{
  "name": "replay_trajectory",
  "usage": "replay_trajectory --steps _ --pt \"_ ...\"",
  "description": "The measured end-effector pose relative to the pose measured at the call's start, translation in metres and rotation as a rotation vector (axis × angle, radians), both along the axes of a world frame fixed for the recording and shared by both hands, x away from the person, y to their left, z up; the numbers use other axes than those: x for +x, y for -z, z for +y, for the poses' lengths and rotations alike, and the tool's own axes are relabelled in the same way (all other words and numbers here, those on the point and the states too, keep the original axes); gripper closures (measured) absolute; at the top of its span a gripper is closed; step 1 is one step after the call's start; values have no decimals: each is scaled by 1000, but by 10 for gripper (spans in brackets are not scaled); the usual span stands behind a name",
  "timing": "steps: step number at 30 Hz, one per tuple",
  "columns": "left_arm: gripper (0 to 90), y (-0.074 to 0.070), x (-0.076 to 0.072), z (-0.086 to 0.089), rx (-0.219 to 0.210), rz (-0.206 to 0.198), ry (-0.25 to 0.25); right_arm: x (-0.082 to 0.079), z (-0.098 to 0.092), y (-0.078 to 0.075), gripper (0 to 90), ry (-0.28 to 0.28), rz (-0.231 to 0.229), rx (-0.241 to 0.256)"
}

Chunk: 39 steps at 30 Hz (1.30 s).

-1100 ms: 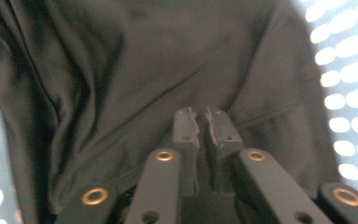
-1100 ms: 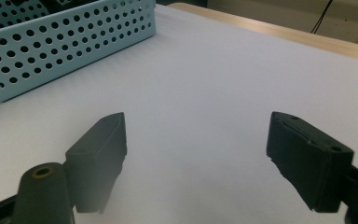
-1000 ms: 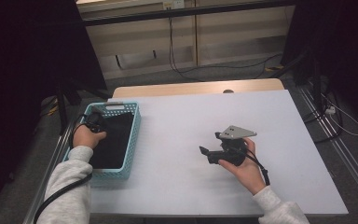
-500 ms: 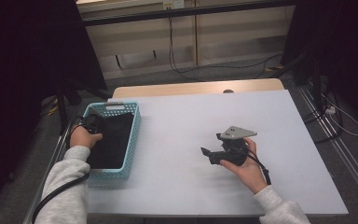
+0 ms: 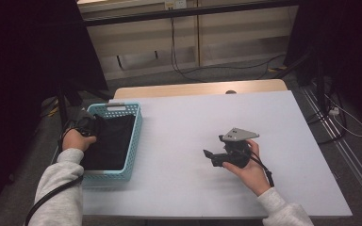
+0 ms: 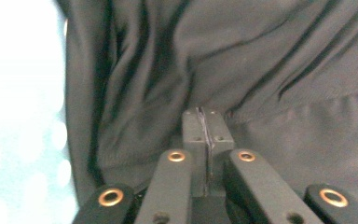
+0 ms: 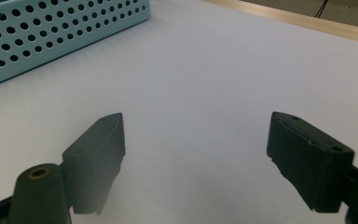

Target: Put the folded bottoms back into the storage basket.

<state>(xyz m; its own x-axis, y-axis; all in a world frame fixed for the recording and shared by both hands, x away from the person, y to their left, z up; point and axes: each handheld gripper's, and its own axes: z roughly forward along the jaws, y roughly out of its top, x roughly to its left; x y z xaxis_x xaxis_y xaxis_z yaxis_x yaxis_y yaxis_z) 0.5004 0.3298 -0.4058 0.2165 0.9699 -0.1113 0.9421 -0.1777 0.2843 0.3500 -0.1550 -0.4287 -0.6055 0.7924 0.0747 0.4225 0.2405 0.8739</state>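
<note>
Black creased cloth (image 6: 261,60) fills basket (image 5: 133,141); left tool (image 6: 207,128) pinched together on it; right tool (image 7: 196,163) apart

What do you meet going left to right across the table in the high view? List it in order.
left gripper at the basket's left edge → black cloth inside the light blue basket → bare white table → right gripper held in the right hand.
</note>
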Motion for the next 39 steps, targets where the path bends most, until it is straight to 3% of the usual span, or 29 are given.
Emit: replay_trajectory --steps 6,14,16,20,23,25,27,30,33,39 --pt "890 -13 10 -26 -47 -87 41 1 2 0 189 -3 2 4" --pt "897 -2 31 -57 -77 -159 85 1 2 0 187 -6 7 8" --pt "893 2 35 -65 -71 -160 106 2 2 1 186 -5 10 7" --pt "892 16 38 -73 -62 -102 124 1 2 1 184 -4 13 3" --pt "900 20 36 -73 -111 -101 117 0 2 0 181 -4 12 2" --pt "900 20 33 -76 -149 -78 144 0 1 0 181 -6 12 1" --pt "900 20 29 -79 -148 -76 177 0 2 0 181 -7 13 -1" --pt "900 16 26 -78 -131 -65 196 0 3 0 181 -8 11 -1" --pt "884 10 23 -73 -131 -93 186 -1 3 0 181 -9 7 -2" --pt "774 -22 20 -60 -114 -141 197 0 -2 -2 180 0 4 -1"
